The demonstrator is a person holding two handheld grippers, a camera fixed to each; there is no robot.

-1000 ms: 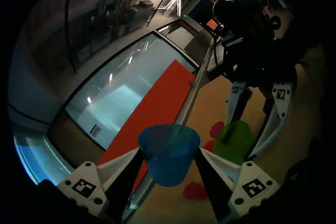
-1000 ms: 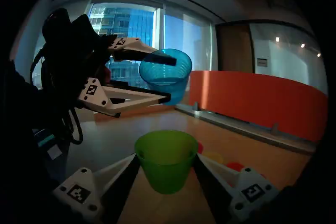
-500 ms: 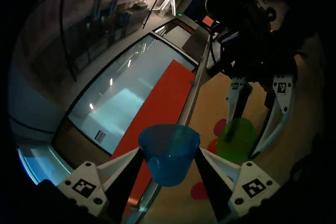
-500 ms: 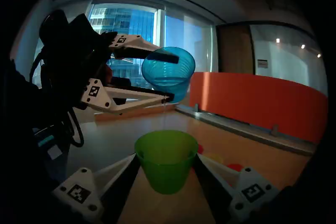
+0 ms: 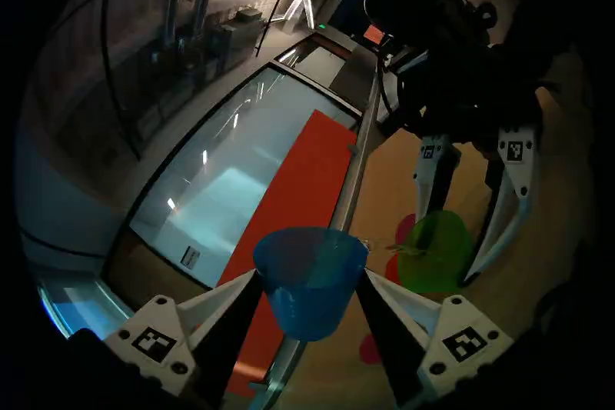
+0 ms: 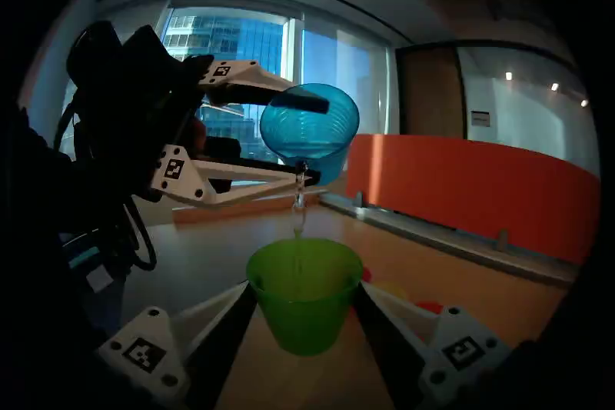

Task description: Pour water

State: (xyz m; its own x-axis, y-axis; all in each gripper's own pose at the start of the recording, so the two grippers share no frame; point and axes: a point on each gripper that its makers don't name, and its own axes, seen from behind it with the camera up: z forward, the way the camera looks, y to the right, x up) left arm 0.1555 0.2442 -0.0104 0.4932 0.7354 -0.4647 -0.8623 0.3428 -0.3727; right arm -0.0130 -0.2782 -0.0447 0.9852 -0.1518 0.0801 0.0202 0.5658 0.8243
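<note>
Left gripper view: the left gripper (image 5: 310,281) has its fingers pinched on the blue cup (image 5: 310,310), which tips toward the green cup (image 5: 440,256) ahead. Right gripper view: the right gripper (image 6: 304,287) fingers clamp the green cup. The blue cup's lip sits directly above it, with a thin stream of water (image 6: 298,206) dropping inside.

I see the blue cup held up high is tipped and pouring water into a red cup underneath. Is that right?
Not quite. It pours into a green cup, not a red one. The right gripper view shows the tipped blue cup sending a thin stream of water down into it.
</note>
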